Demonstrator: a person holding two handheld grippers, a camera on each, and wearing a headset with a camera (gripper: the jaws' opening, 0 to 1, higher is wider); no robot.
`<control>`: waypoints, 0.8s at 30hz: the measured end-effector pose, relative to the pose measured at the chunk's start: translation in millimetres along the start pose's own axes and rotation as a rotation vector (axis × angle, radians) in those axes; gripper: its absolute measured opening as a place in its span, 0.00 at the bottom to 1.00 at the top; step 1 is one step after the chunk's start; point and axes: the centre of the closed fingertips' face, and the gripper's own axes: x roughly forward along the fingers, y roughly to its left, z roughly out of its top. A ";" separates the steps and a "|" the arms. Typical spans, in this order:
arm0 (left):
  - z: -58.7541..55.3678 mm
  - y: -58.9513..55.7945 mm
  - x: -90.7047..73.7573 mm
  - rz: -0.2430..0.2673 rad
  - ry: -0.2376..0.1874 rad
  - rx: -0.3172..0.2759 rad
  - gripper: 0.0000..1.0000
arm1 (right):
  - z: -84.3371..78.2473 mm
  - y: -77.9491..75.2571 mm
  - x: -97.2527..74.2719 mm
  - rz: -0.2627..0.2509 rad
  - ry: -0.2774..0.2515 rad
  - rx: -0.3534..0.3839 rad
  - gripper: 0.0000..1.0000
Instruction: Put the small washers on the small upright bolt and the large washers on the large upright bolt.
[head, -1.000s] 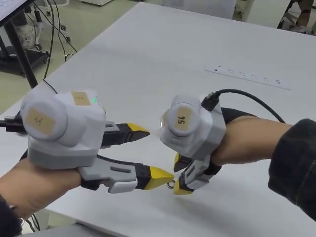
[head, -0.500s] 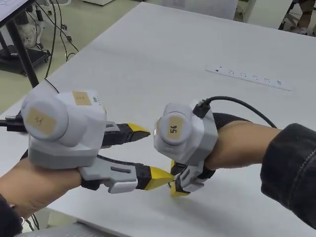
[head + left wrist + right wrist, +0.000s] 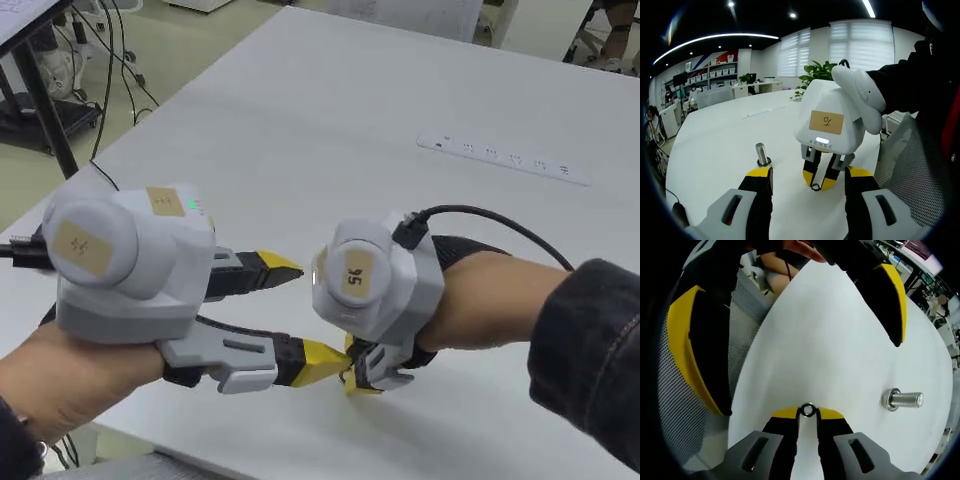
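Note:
My right gripper (image 3: 358, 382) points down at the white table (image 3: 330, 120) near its front edge, shut on a small steel washer (image 3: 808, 410). The same washer (image 3: 815, 186) shows at its yellow tips in the left gripper view. My left gripper (image 3: 312, 313) stands open beside it, its jaws reaching past either side of the right gripper's tips. A steel bolt (image 3: 761, 154) stands upright on the table by the left gripper's jaw, with a washer (image 3: 888, 400) round its foot. Whether it is the small or the large bolt, I cannot tell.
A white power strip (image 3: 505, 158) lies far back on the table. A mesh office chair (image 3: 910, 165) stands just off the table's near edge. Left of the table are a black stand and cables (image 3: 40, 95) on the floor.
My right gripper has shifted a little left and lower, closer to the left gripper's lower jaw, still holding the washer. The left gripper has stayed put.

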 end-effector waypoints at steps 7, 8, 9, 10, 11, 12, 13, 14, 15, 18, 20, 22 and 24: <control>-0.3 -0.3 -1.0 0.002 0.001 -0.001 0.57 | 0.2 -0.7 0.0 0.005 -0.008 0.000 0.14; -0.3 -0.3 -1.0 0.001 0.002 0.000 0.57 | 0.1 -0.7 0.0 0.005 -0.009 0.001 0.14; -0.2 -0.4 -1.0 0.001 0.002 0.000 0.57 | 0.3 -0.8 0.3 0.004 -0.010 0.002 0.13; -0.1 -0.5 -1.0 0.000 0.002 0.000 0.57 | 0.3 -1.8 0.9 -0.001 -0.009 -0.005 0.13; 0.0 -0.4 -1.0 0.001 0.002 0.001 0.57 | 0.0 -1.7 2.4 0.001 -0.009 -0.001 0.13; 0.0 -0.3 -1.0 0.001 0.002 0.001 0.57 | 0.0 -1.8 2.0 0.002 -0.010 0.000 0.13; 0.1 -0.2 -1.1 0.001 0.002 0.001 0.57 | 0.0 -1.7 1.2 0.003 -0.011 0.005 0.13; 0.3 -0.2 -1.1 0.002 0.001 0.001 0.57 | 0.0 -1.6 0.8 0.004 -0.011 0.005 0.13; 0.4 -0.3 -1.1 0.001 0.001 0.001 0.57 | 0.0 -1.6 0.8 0.004 -0.012 0.005 0.13; 0.4 -0.1 -1.0 0.001 0.001 0.001 0.57 | 0.2 -1.5 0.6 0.002 -0.013 0.006 0.13; 0.6 0.0 -0.9 0.000 0.000 0.000 0.57 | 0.0 -1.4 0.5 0.004 -0.015 0.021 0.13; 0.8 -0.1 -0.8 0.000 0.000 0.000 0.57 | -1.7 -1.9 0.1 0.004 -0.014 0.030 0.13; 0.8 -0.3 -0.7 -0.002 0.000 0.001 0.57 | -4.5 -2.3 -0.9 0.003 -0.010 0.038 0.13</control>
